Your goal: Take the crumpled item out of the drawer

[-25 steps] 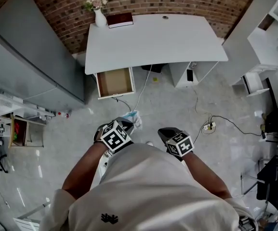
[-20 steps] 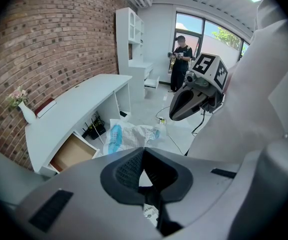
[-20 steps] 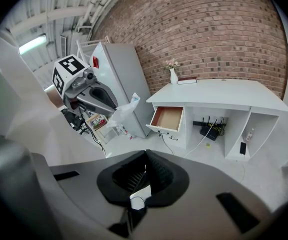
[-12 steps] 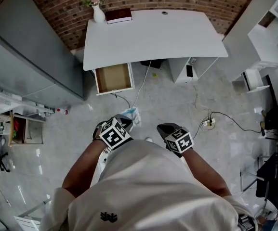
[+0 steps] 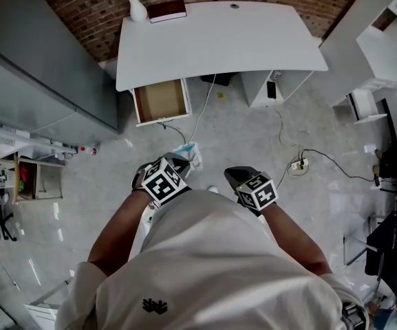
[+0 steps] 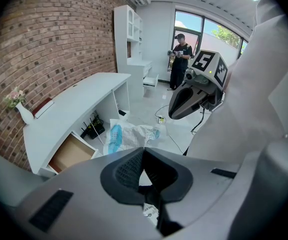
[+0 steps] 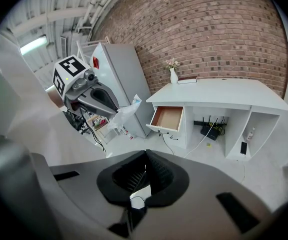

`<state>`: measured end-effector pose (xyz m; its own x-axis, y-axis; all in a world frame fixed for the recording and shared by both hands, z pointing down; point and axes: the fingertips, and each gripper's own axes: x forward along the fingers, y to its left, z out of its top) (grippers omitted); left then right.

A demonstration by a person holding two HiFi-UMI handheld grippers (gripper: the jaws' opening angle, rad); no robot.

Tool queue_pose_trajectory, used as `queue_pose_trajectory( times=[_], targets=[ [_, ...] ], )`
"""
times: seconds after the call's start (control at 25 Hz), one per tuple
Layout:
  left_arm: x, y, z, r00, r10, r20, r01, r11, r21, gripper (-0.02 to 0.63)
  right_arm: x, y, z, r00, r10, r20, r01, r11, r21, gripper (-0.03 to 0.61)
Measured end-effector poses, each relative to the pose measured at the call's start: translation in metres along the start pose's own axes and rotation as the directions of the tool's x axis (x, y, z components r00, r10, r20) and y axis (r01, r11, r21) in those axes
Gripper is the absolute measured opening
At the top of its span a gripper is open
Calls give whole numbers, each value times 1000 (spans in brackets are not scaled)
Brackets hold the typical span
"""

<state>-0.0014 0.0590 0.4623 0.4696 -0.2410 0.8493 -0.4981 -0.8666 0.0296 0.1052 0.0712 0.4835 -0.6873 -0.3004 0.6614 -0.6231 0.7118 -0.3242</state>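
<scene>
A crumpled white and blue plastic item (image 5: pixel 188 154) hangs over the floor, with my left gripper (image 5: pixel 177 163) shut on it. In the left gripper view the crumpled item (image 6: pixel 134 134) bulges out just past the closed jaws of my left gripper (image 6: pixel 144 149). My right gripper (image 5: pixel 235 175) is beside it, shut and empty. The right gripper view shows my left gripper (image 7: pixel 103 100) with the item (image 7: pixel 126 111) dangling from it. The desk's wooden drawer (image 5: pixel 161 101) stands pulled open with nothing visible inside, well ahead of both grippers.
The white desk (image 5: pixel 219 43) carries a vase of flowers (image 5: pixel 135 7) and a dark red book (image 5: pixel 166 9). A grey cabinet (image 5: pixel 40 67) stands at the left, white shelving (image 5: pixel 384 40) at the right. Cables and a power strip (image 5: pixel 298 164) lie on the floor. A person (image 6: pixel 179 59) stands far off.
The desk and drawer have slid slightly up and left in the head view. Both grippers stay where they were, the left one still shut on the crumpled item.
</scene>
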Motion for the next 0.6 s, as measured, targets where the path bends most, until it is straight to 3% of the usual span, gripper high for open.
queue_pose_trajectory(
  times=[0.6],
  targets=[
    [16, 10, 1, 999, -3, -40, 4, 1000, 27, 23, 8, -18, -6, 1000, 8, -22, -8, 1000, -1, 29]
  ],
)
